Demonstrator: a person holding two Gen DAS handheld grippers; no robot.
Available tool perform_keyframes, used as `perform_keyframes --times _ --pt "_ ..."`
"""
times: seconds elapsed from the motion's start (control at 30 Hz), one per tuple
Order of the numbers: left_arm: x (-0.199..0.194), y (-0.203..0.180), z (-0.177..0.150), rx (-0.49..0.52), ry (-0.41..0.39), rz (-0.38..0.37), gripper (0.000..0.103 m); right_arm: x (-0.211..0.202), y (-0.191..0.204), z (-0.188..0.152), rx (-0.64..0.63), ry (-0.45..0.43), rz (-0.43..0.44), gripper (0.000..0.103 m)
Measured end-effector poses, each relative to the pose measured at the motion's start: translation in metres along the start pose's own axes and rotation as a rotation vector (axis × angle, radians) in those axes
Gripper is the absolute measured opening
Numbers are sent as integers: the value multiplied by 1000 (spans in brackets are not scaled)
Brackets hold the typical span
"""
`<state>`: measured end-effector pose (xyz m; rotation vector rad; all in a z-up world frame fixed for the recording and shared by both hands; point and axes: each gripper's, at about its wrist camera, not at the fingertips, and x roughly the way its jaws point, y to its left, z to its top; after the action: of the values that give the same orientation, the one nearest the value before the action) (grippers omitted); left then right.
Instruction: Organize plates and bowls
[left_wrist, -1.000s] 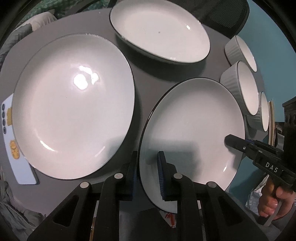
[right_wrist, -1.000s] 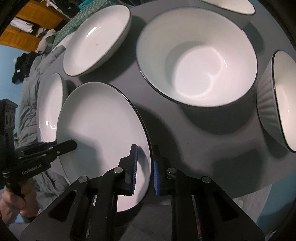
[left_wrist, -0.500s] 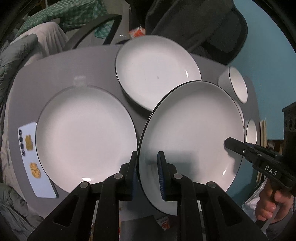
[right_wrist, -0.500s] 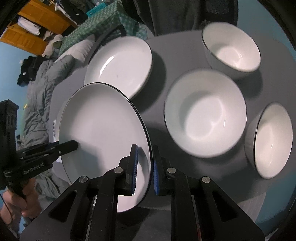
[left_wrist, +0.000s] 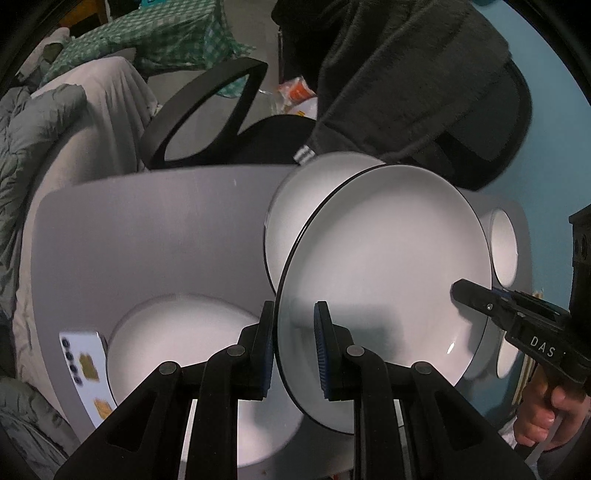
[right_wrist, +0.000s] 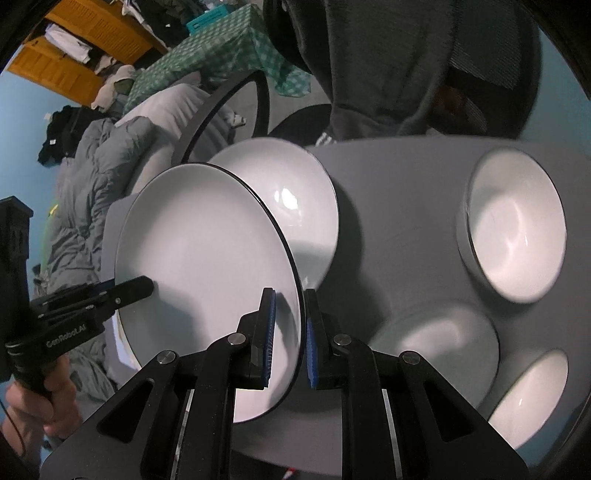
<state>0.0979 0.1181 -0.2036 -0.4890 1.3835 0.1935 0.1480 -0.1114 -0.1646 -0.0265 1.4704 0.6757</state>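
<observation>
A white plate with a black rim (left_wrist: 388, 266) hangs in the air above the grey table, held on opposite edges. My left gripper (left_wrist: 293, 347) is shut on its near rim; my right gripper (right_wrist: 290, 336) is shut on the other rim (right_wrist: 207, 266). Each gripper shows in the other's view: the right one (left_wrist: 476, 295), the left one (right_wrist: 140, 288). A second plate (left_wrist: 291, 214) lies on the table behind the held one (right_wrist: 306, 210). A third plate (left_wrist: 177, 343) lies below left. Three white bowls (right_wrist: 513, 225) stand at the right.
A grey table (left_wrist: 147, 236) carries the dishes. A phone (left_wrist: 83, 373) lies at its left edge. A black office chair (left_wrist: 207, 110) with a dark jacket (left_wrist: 406, 74) stands behind the table. Bedding (right_wrist: 96, 166) lies to the left.
Both grippers have lifted the held plate well above the table. The table and the other dishes now look farther away and lower in both views.
</observation>
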Motion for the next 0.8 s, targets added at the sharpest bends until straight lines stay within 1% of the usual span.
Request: perform_keyframes --times 0.07,0.1,0.23,0.4,0.67,0.73,0.8 --pt "5 4 8 -7 5 11 19 9 2 10 -7 7 -2 15" --pt "9 5 13 -10 9 18 19 19 1 20 -3 25 7 15" --pt "20 8 27 -16 27 42 19 27 -6 30 7 50 20 15" --pt "31 11 34 -22 53 57 19 37 -15 39 20 84 34 15" --pt "44 7 40 -10 70 86 19 47 -21 48 19 114 15 16" --pt "43 3 41 3 65 89 19 48 -21 52 7 116 -11 16" --pt "44 0 43 12 63 101 19 47 -20 53 1 110 -20 16"
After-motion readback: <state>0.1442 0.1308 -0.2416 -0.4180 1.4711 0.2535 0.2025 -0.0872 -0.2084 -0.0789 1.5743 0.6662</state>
